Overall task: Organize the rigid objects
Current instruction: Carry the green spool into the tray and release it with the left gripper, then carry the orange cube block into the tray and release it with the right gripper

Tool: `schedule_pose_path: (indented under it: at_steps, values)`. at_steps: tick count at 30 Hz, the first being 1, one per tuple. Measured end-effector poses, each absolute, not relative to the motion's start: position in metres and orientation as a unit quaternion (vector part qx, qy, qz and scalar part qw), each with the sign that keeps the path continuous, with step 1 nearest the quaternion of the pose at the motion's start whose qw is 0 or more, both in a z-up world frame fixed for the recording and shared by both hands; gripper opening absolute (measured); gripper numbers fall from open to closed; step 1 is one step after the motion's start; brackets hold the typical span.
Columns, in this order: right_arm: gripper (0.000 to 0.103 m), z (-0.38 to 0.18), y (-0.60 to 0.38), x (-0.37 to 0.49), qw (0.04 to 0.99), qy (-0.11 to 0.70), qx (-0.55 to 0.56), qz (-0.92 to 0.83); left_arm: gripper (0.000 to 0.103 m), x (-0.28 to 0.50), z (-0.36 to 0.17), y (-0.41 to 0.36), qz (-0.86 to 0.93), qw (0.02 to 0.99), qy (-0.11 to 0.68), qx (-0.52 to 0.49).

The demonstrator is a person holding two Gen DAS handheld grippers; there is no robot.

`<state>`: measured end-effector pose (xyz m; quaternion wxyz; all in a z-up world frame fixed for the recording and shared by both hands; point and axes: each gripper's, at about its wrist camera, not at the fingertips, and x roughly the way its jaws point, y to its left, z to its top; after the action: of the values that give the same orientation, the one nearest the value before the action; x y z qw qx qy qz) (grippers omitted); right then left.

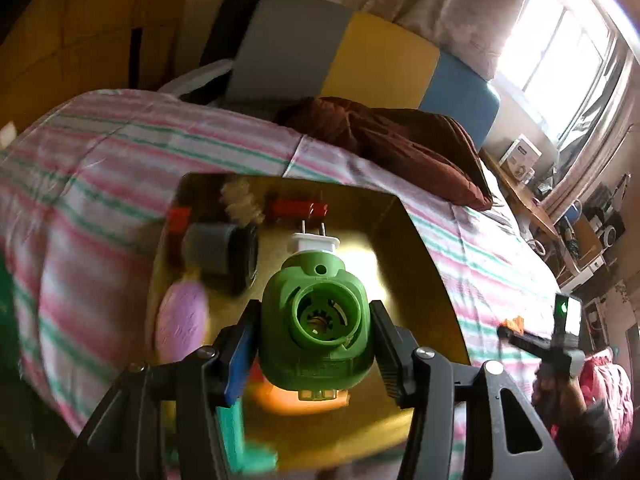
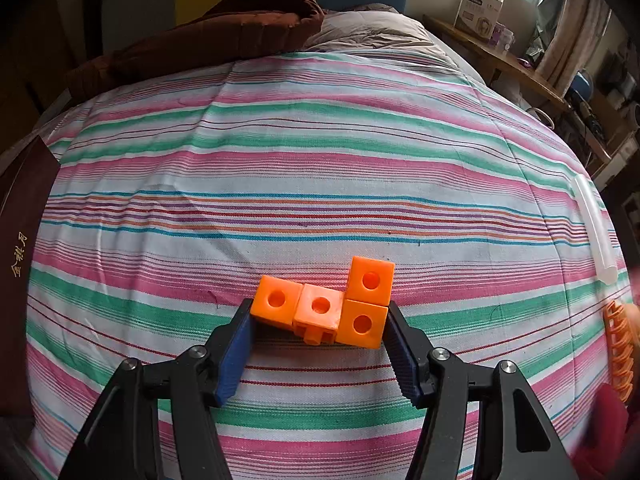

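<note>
My left gripper [image 1: 314, 344] is shut on a green plug-in device [image 1: 314, 320] with a white two-pin plug at its far end. It hangs over a gold tray [image 1: 420, 260] that lies on the bed. In the tray are a grey cylinder [image 1: 218, 246], a pink oval thing [image 1: 182, 316], a red item [image 1: 298, 208] and a teal object [image 1: 236, 432], all blurred. My right gripper [image 2: 320, 320] is shut on an orange piece of several linked cubes [image 2: 332, 304] just over the striped bedspread [image 2: 320, 160]. The left wrist view shows that gripper [image 1: 560, 336] to the tray's right.
A brown quilt [image 2: 224, 32] lies at the head of the bed. Along the bed's right edge are a clear white tube [image 2: 596, 232] and an orange mesh item [image 2: 620, 352]. A dark box with gold characters [image 2: 20, 240] sits at the left. A cluttered desk [image 2: 500, 60] stands beyond.
</note>
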<state>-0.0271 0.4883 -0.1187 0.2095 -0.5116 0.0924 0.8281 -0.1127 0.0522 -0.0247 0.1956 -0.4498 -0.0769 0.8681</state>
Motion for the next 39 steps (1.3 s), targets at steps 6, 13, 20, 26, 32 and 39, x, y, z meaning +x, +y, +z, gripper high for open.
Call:
schedule_pose_path:
  at_steps: [6,13,20,26,32,39]
  values:
    - [0.062,-0.118,0.489,-0.029,0.209,0.092,-0.513,0.828,0.053,-0.161,-0.049,0.085,0.854,0.188,-0.045,-0.482]
    - [0.062,-0.119,0.489,-0.029,0.209,0.089,-0.514,0.827,0.053,-0.187,-0.096,0.087,0.823,0.16,-0.015,-0.545]
    - [0.062,-0.12,0.489,-0.029,0.209,0.088,-0.513,0.828,0.054,-0.17,-0.088,0.073,0.838,0.156,-0.023,-0.523]
    - [0.062,-0.12,0.487,-0.028,0.211,0.083,-0.512,0.829,0.054,-0.144,-0.059,0.063,0.87,0.147,0.001,-0.47]
    - [0.062,-0.12,0.486,-0.028,0.211,0.08,-0.511,0.829,0.054,-0.101,-0.026,0.053,0.906,0.123,0.019,-0.404]
    - [0.062,-0.119,0.486,-0.028,0.212,0.081,-0.51,0.83,0.054,-0.062,-0.014,0.042,0.914,0.109,0.01,-0.39]
